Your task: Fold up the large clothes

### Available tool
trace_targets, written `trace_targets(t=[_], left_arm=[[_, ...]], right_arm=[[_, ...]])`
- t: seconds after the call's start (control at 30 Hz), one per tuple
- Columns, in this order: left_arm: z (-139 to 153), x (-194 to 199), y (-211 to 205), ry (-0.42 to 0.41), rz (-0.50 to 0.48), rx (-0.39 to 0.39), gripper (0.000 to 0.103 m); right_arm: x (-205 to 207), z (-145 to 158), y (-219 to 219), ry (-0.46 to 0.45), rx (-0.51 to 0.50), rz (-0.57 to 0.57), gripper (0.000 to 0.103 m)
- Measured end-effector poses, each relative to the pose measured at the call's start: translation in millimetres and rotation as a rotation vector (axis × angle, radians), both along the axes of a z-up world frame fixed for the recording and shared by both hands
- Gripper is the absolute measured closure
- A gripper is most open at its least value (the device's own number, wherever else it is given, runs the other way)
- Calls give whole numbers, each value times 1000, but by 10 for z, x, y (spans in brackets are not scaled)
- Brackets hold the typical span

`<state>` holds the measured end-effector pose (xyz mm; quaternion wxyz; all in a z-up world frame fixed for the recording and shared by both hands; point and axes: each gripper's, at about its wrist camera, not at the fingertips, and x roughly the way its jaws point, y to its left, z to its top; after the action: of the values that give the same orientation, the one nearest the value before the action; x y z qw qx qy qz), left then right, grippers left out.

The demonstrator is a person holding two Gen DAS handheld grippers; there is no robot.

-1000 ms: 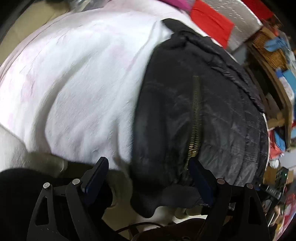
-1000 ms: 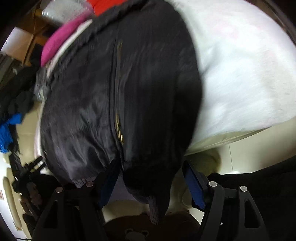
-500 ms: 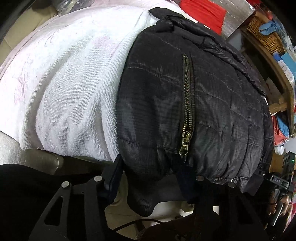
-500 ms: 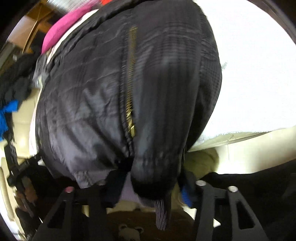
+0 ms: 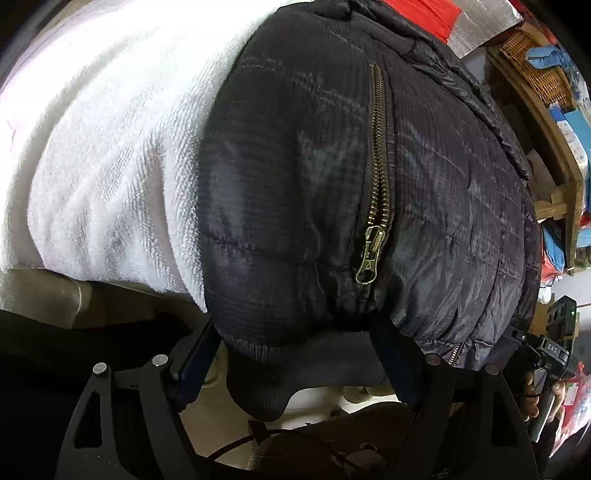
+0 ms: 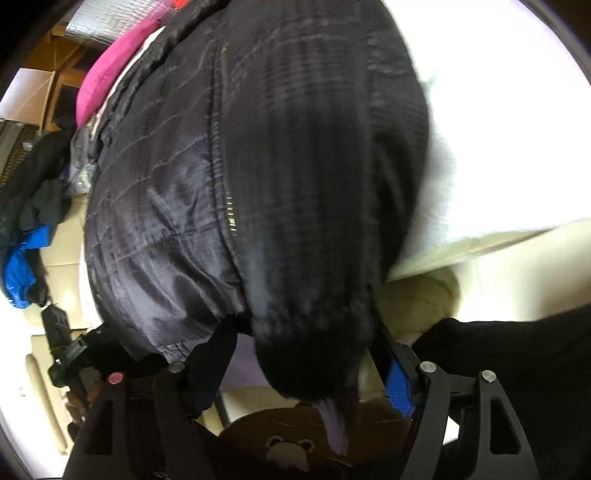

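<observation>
Right now a black quilted jacket (image 5: 295, 192) is lying on a white towel (image 5: 110, 147), its lower edge hanging over the near edge of the towel-covered surface. A brass zipper (image 5: 376, 177) is running down the jacket's front, and its pull is sitting close to the hem. A ribbed cuff (image 5: 258, 384) is drooping below the hem.

The left gripper (image 5: 295, 354) is sitting at that hem with the cuff between its fingers; its jaws have just been opening and are standing wide, with the pads not clearly pressing on the fabric. The right gripper (image 6: 303, 365) is sitting at the hem too, in the blurred right wrist view. A dark bulge of jacket (image 6: 314, 362) is hanging between its jaws, which have also just been opening and are standing wide apart.

Beyond the jacket's far edge a pink cloth (image 6: 107, 81) and a red cloth (image 5: 432, 14) are lying. To the side of the jacket, a wooden shelf (image 5: 554, 147) is holding a wicker basket (image 5: 532, 66). Below the hem, a brown item with a bear face (image 6: 288, 450) is showing.
</observation>
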<state>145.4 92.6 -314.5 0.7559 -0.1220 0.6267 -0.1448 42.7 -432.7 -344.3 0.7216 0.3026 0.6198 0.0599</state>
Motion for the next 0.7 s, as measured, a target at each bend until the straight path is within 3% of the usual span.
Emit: trace_targets(t=[0.13, 0.23, 0.27, 0.3, 0.33, 0.4, 0.57, 0.7], left_arm=[[-50, -3, -66, -7, -1, -13, 23], [-36, -48, -108, -24, -24, -4, 33], [-25, -65, -135, -31, -33, 2, 38], [-14, -83, -151, -37, -44, 7, 43], [5, -100, -189, -42, -51, 10, 45], [44, -135, -228, -53, -65, 11, 55], [185, -241, -268, -80, -93, -8, 70], [251, -298, -199, -68, -76, -71, 71]], right_arm=[[39, -179, 26, 43, 12, 60, 25], [-9, -159, 116, 17, 24, 136, 27], [-35, -104, 144, -13, 6, 159, 35], [-50, -61, 163, -31, -12, 177, 56], [-65, -19, 176, -43, -43, 193, 68], [-97, 21, 173, -36, -107, 215, 81], [-271, 300, 234, -106, -132, 241, 88], [-353, 700, 151, -228, -98, 268, 89]])
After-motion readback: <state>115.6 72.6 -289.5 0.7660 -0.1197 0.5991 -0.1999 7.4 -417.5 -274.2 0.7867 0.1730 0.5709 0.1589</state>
